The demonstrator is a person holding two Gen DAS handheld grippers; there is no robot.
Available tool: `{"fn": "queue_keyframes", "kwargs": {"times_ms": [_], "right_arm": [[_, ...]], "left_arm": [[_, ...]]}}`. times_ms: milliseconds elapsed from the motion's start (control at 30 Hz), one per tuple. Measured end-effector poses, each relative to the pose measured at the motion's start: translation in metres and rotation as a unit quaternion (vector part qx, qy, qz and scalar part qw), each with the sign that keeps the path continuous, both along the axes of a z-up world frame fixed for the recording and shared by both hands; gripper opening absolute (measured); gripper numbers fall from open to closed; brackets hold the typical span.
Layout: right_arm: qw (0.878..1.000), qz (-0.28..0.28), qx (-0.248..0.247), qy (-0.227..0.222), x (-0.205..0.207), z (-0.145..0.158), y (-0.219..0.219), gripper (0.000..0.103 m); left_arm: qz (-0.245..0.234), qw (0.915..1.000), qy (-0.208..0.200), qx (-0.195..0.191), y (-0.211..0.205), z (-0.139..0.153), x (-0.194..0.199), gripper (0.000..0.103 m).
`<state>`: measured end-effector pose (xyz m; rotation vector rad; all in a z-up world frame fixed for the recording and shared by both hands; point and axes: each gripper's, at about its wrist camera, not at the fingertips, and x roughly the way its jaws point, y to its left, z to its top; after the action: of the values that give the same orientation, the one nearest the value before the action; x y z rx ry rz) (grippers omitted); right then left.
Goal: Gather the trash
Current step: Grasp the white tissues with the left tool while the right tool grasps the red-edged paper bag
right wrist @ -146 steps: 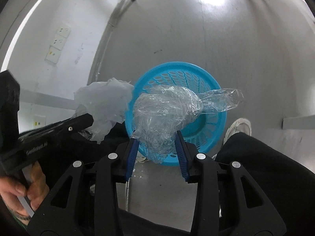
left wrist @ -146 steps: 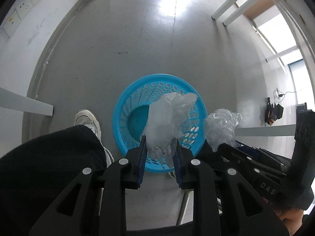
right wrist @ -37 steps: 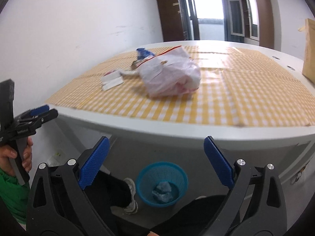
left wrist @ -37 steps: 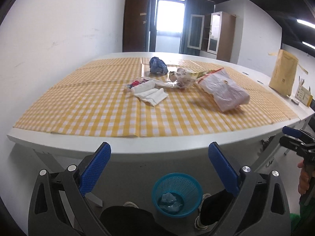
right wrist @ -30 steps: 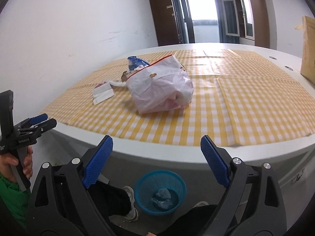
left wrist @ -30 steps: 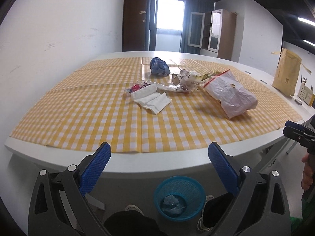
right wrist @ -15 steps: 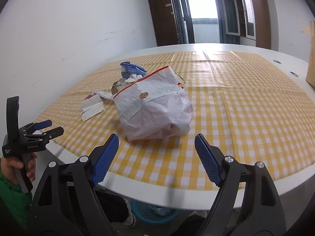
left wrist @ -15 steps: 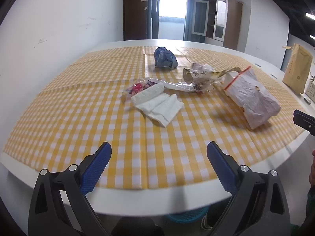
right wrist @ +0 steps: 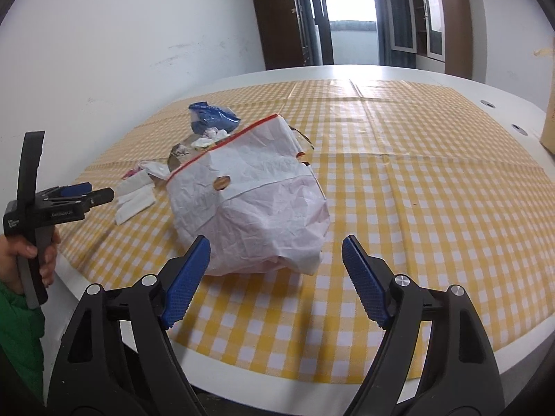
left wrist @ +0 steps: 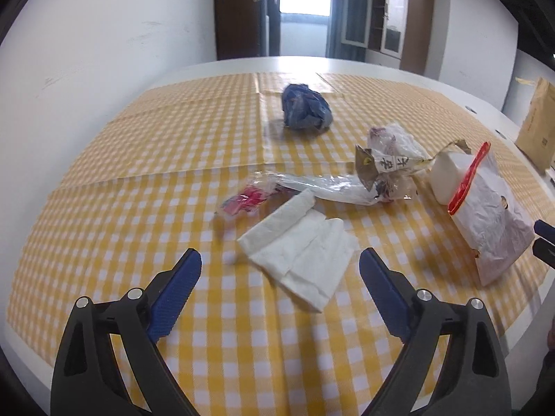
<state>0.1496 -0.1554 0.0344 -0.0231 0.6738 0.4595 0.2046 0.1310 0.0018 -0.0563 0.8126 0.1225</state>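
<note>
Reaching for the next trash: left gripper (left wrist: 279, 270) fingers spread wide and empty over the white napkin (left wrist: 301, 246), right gripper (right wrist: 275, 260) likewise before the white bag (right wrist: 249, 204) on the tabletop (right wrist: 433, 180) (pinch folds, not cloth); the basket has dropped from view

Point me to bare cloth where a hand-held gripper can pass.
Free: near edge left of the white napkins, and the wide stretch right of the white bag. Crowded: the middle, where wrappers, napkins and blue bag cluster.
</note>
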Motion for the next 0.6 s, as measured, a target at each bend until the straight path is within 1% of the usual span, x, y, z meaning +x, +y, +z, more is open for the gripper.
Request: {"fn": "queue_keyframes", "kwargs": {"times_ms": [33,67,133,167,233,267,300,333,367,400,433,500,567,600], "right_arm": [[1.000,0.002,0.000,0.004,0.002,-0.001,0.000,0.072],[1.000,0.004,0.000,0.008,0.004,-0.002,0.001,0.067],[1.000,0.007,0.001,0.016,0.009,-0.004,0.003,0.064],[1.000,0.008,0.004,0.020,0.011,-0.005,0.003,0.058],[1.000,0.008,0.001,0.027,0.013,-0.009,0.006,0.052],[1.000,0.009,-0.003,0.029,0.014,-0.010,0.008,0.049],[1.000,0.009,-0.008,0.028,0.014,-0.012,0.010,0.047],[1.000,0.009,-0.014,0.026,0.013,-0.013,0.012,0.041],[0.999,0.011,-0.020,0.024,0.011,-0.013,0.013,0.038],[0.999,0.013,-0.022,0.022,0.010,-0.013,0.015,0.035],[0.999,0.014,-0.024,0.022,0.009,-0.014,0.017,0.030],[0.999,0.017,-0.027,0.020,0.005,-0.015,0.017,0.022],[0.999,0.020,-0.023,0.016,0.000,-0.014,0.015,0.014],[1.000,0.020,-0.017,0.012,-0.005,-0.012,0.014,0.014]], "left_arm": [[-0.009,0.9999,0.010,0.005,-0.002,-0.004,0.006,0.090],[-0.012,0.9998,0.015,0.009,-0.004,-0.007,0.009,0.090],[-0.008,0.9997,0.020,0.012,-0.002,-0.011,0.017,0.090],[-0.006,0.9997,0.021,0.005,-0.001,-0.013,0.020,0.088],[-0.012,0.9994,0.025,-0.020,0.002,-0.016,0.024,0.084],[-0.015,0.9992,0.030,-0.023,0.001,-0.020,0.026,0.078],[-0.017,0.9990,0.036,-0.020,0.000,-0.023,0.028,0.068],[-0.019,0.9988,0.045,-0.009,-0.002,-0.027,0.029,0.062],[-0.020,0.9986,0.050,-0.002,-0.004,-0.030,0.029,0.053],[-0.024,0.9985,0.048,0.005,-0.006,-0.031,0.028,0.047],[-0.032,0.9984,0.045,0.010,-0.009,-0.031,0.026,0.041],[-0.043,0.9981,0.044,0.008,-0.015,-0.031,0.022,0.015],[-0.048,0.9978,0.040,0.021,-0.022,-0.030,0.016,0.010],[-0.047,0.9979,0.037,0.026,-0.025,-0.029,0.011,0.008]]}}
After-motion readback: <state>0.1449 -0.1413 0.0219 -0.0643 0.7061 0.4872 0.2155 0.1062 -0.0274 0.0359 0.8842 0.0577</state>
